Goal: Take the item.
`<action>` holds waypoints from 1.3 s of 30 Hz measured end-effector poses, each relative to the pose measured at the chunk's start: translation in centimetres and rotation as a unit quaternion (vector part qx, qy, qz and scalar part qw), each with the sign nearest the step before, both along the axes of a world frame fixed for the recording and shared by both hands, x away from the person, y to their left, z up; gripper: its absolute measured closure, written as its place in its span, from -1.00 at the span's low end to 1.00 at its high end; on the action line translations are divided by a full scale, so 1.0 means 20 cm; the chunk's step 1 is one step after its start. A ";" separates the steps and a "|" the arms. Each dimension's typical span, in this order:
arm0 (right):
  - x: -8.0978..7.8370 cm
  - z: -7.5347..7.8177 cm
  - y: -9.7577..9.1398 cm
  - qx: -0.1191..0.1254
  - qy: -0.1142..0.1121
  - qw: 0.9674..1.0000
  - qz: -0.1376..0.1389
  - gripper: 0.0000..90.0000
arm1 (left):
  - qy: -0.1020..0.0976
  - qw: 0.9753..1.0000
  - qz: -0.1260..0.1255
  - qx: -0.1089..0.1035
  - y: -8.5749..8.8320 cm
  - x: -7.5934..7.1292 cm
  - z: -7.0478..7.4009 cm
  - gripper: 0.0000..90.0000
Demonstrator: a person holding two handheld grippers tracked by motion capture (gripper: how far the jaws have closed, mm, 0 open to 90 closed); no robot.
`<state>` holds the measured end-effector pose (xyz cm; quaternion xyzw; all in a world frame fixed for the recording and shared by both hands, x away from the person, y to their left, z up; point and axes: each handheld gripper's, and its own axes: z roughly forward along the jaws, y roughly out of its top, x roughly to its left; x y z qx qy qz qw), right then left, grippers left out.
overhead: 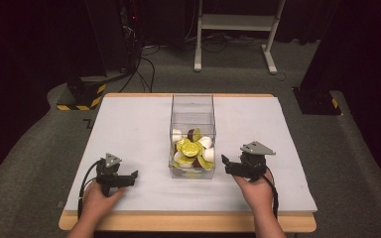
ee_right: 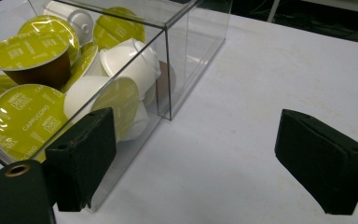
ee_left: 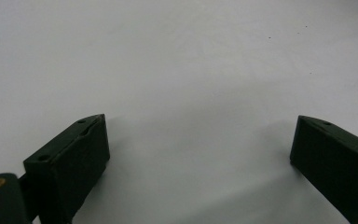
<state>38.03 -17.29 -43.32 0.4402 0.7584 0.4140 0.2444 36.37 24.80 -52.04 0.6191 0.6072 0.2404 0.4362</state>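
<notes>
A clear plastic box point(overhead: 192, 106) stands upright in the middle of the white tabletop point(overhead: 129, 129), its lower part holding several coffee capsules point(overhead: 191, 148) with green-yellow foil lids or white and brown bodies. My left gripper point(overhead: 131, 177) rests near the front left of the table, pointing right toward the box. Its jaws point(ee_left: 198, 123) stand wide open over bare white surface. My right gripper point(overhead: 226, 166) sits just right of the box, pointing left. It is open point(ee_right: 196, 121), its left jaw close to the box wall point(ee_right: 186, 60), with capsules point(ee_right: 25, 116) behind the wall.
Beyond the table's far edge lies grey carpet with a white frame's legs point(overhead: 238, 29) and black cables. A yellow-and-black striped base point(overhead: 82, 96) sits at the far left, a black stand foot point(overhead: 317, 99) at the far right.
</notes>
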 end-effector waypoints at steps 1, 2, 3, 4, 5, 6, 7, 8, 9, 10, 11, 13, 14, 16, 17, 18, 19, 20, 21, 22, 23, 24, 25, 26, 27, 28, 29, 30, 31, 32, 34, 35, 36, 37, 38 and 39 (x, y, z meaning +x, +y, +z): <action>0.00 0.01 0.00 0.001 -0.001 1.000 0.002 -0.71 | 0.000 1.000 0.000 0.000 0.00 0.00 0.00 -0.89; 0.00 0.01 0.00 0.001 -0.003 1.000 0.005 -0.71 | 0.000 1.000 0.000 0.000 0.00 0.00 0.00 -0.89; 0.00 0.02 0.01 0.002 -0.003 1.000 0.006 -0.71 | 0.000 1.000 0.001 -0.001 0.00 0.00 0.00 -0.89; 0.00 0.02 0.01 0.002 -0.004 1.000 0.007 -0.71 | 0.000 1.000 0.000 0.000 0.00 0.00 0.00 -0.89; -0.01 0.03 0.02 0.003 -0.005 1.000 0.009 -0.71 | 0.000 1.000 0.000 0.000 0.00 0.00 0.00 -0.89; -0.01 0.03 0.02 0.004 -0.006 1.000 0.011 -0.70 | 0.000 1.000 0.000 0.000 0.00 0.00 0.00 -0.89; -0.01 0.04 0.03 0.004 -0.007 1.000 0.013 -0.70 | 0.000 1.000 0.000 0.000 0.00 0.00 0.00 -0.89; -0.01 0.04 0.03 0.004 -0.008 1.000 0.015 -0.70 | 0.000 1.000 0.000 0.000 0.00 0.00 0.00 -0.89; -0.01 0.05 0.04 0.003 -0.008 1.000 0.016 -0.70 | 0.000 1.000 0.000 0.000 0.00 0.00 0.00 -0.89; -0.01 0.05 0.04 0.003 -0.008 1.000 0.016 -0.70 | 0.000 1.000 0.000 0.000 0.00 0.00 0.00 -0.89; -0.01 0.07 0.06 0.005 -0.011 1.000 0.022 -0.70 | 0.000 1.000 0.001 -0.001 0.00 0.00 0.00 -0.89; -0.01 0.08 0.07 0.005 -0.014 1.000 0.027 -0.70 | 0.000 1.000 0.000 0.000 0.00 0.00 0.00 -0.89; -0.02 0.08 0.08 0.005 -0.014 1.000 0.028 -0.70 | 0.000 1.000 0.000 0.000 0.00 0.00 0.00 -0.89; -0.02 0.09 0.09 0.005 -0.015 0.999 0.035 -0.70 | 0.000 1.000 0.000 0.000 0.00 0.00 0.00 -0.89; -0.02 0.09 0.09 0.005 -0.015 0.999 0.035 -0.70 | 0.000 1.000 0.000 0.000 0.00 0.00 0.00 -0.89; -0.01 0.09 0.11 0.005 -0.014 0.999 0.039 -0.70 | 0.000 1.000 0.000 0.000 0.00 0.00 0.00 -0.89; -0.01 0.09 0.12 0.007 -0.013 0.999 0.041 -0.70 | 0.000 1.000 0.000 0.000 0.00 0.00 0.00 -0.89; -0.01 0.09 0.12 0.005 -0.013 0.999 0.043 -0.70 | 0.000 1.000 0.000 0.000 0.00 0.00 0.00 -0.89; -0.01 0.09 0.14 0.006 -0.012 0.999 0.045 -0.70 | 0.000 1.000 0.000 0.000 0.00 0.00 0.00 -0.89; -0.01 0.09 0.14 0.006 -0.010 0.999 0.047 -0.70 | 0.000 1.000 0.000 0.000 0.00 0.00 0.00 -0.89; -0.01 0.09 0.14 0.006 -0.010 0.999 0.047 -0.70 | 0.000 1.000 0.000 0.000 0.00 0.00 0.00 -0.89; -0.01 0.10 0.16 0.006 -0.011 0.999 0.053 -0.70 | 0.000 1.000 0.000 0.000 0.00 0.00 0.00 -0.89; -0.01 0.10 0.17 0.006 -0.010 0.998 0.055 -0.70 | 0.000 1.000 0.000 -0.001 0.00 0.00 0.00 -0.89; -0.01 0.10 0.18 0.006 -0.010 0.998 0.056 -0.70 | 0.000 1.000 0.000 0.000 0.00 0.00 0.00 -0.89; -0.01 0.10 0.19 0.005 -0.010 0.998 0.060 -0.70 | 0.000 1.000 0.000 0.000 0.00 0.00 0.00 -0.89; -0.01 0.10 0.20 0.006 -0.010 0.998 0.061 -0.70 | -0.001 1.000 0.000 0.000 0.00 0.00 0.00 -0.89; 0.00 0.10 0.21 0.004 -0.010 0.998 0.064 -0.70 | 0.000 1.000 0.000 0.000 0.00 0.00 0.00 -0.89; 0.00 0.10 0.22 0.006 -0.008 0.998 0.065 -0.70 | 0.000 1.000 0.000 0.000 0.00 0.00 0.00 -0.89; 0.00 0.10 0.23 0.004 -0.009 0.998 0.069 -0.70 | 0.000 1.000 0.000 -0.001 0.00 0.00 0.00 -0.89; 0.00 0.10 0.24 0.005 -0.008 0.998 0.069 -0.70 | 0.000 1.000 0.000 0.000 0.00 0.00 0.00 -0.89; 0.00 0.10 0.25 0.004 -0.007 0.997 0.073 -0.70 | 0.000 1.000 0.000 0.000 0.00 0.00 0.00 -0.89; 0.00 0.10 0.26 0.003 -0.009 0.997 0.077 -0.70 | 0.000 1.000 0.000 0.000 0.00 0.00 0.00 -0.89; 0.00 0.10 0.27 0.004 -0.007 0.997 0.078 -0.69 | 0.000 1.000 0.000 0.000 0.00 0.00 0.00 -0.89; 0.00 0.10 0.28 0.003 -0.007 0.997 0.080 -0.69 | 0.000 1.000 0.001 -0.001 0.00 0.00 0.00 -0.89; 0.00 0.10 0.28 0.004 -0.006 0.997 0.081 -0.69 | -0.001 1.000 0.002 -0.002 0.00 0.00 0.00 -0.89; 0.01 0.10 0.29 0.003 -0.007 0.996 0.084 -0.69 | -0.001 1.000 0.002 -0.002 0.00 0.00 0.00 -0.89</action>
